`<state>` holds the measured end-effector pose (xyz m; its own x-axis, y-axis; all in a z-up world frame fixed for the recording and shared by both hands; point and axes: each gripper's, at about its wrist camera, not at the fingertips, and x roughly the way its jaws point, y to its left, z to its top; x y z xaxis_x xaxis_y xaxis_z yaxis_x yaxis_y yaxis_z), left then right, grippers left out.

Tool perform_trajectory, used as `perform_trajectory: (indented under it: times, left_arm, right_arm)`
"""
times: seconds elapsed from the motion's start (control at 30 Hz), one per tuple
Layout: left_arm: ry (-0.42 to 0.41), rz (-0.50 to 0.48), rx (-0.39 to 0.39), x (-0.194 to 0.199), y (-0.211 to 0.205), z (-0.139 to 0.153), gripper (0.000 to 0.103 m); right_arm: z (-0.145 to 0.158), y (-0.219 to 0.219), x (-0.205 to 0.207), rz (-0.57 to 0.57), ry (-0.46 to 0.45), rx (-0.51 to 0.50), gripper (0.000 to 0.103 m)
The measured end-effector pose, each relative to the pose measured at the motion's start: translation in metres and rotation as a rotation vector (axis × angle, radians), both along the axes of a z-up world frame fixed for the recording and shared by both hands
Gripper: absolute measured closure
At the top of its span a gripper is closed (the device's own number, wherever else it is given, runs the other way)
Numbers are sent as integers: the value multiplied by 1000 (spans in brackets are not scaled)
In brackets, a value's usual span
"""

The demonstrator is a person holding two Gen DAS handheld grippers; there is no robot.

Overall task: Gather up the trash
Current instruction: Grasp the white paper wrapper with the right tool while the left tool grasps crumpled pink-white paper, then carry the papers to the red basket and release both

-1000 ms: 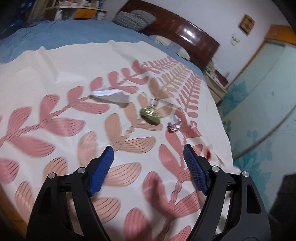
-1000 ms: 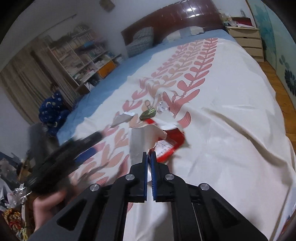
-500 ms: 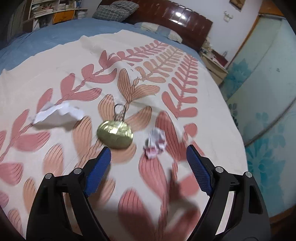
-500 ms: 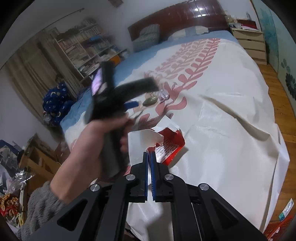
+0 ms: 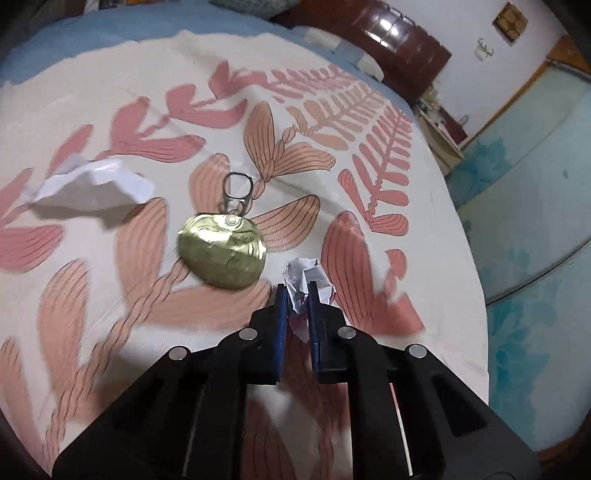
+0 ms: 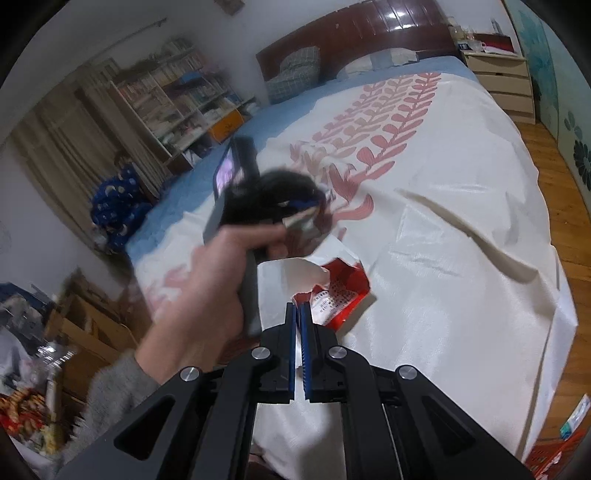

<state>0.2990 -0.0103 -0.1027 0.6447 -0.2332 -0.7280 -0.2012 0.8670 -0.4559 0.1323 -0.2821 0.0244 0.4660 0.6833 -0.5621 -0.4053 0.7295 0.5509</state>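
In the left wrist view my left gripper (image 5: pixel 296 291) is shut on a small crumpled white paper ball (image 5: pixel 308 281) on the leaf-patterned bedspread. A gold can lid (image 5: pixel 222 254) with a pull ring lies just left of it. A crumpled white paper sheet (image 5: pixel 94 184) lies farther left. In the right wrist view my right gripper (image 6: pixel 298 308) is shut on the edge of a red and white bag (image 6: pixel 341 295) that lies open on the bed. The left hand and its gripper (image 6: pixel 258 206) show blurred above the bag.
The bed has a dark wooden headboard (image 6: pixel 369 29) and pillows at the far end. A bookshelf (image 6: pixel 177 103) stands to the left, a nightstand (image 6: pixel 498 81) to the right. Wooden floor (image 6: pixel 565 229) runs along the bed's right edge. Clutter lies at lower left.
My left gripper moved forward over the bed to the small paper ball and shut on it. My right gripper stayed shut on the bag.
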Motion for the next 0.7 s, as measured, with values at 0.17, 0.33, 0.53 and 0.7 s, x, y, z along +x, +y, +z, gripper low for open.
perform_trajectory:
  times: [0.17, 0.33, 0.53, 0.7]
  left_arm:
    - [-95, 12, 38, -67, -13, 37, 93]
    - [-148, 4, 77, -129, -27, 78, 93]
    - [-201, -3, 110, -204, -68, 105, 93]
    - [-163, 8, 87, -232, -76, 83, 93]
  right_arm:
    - [25, -29, -7, -20, -23, 45, 99]
    - [55, -79, -19, -19, -40, 99, 100]
    - [61, -117, -33, 39, -31, 7, 95]
    - [25, -88, -36, 86, -38, -63, 34]
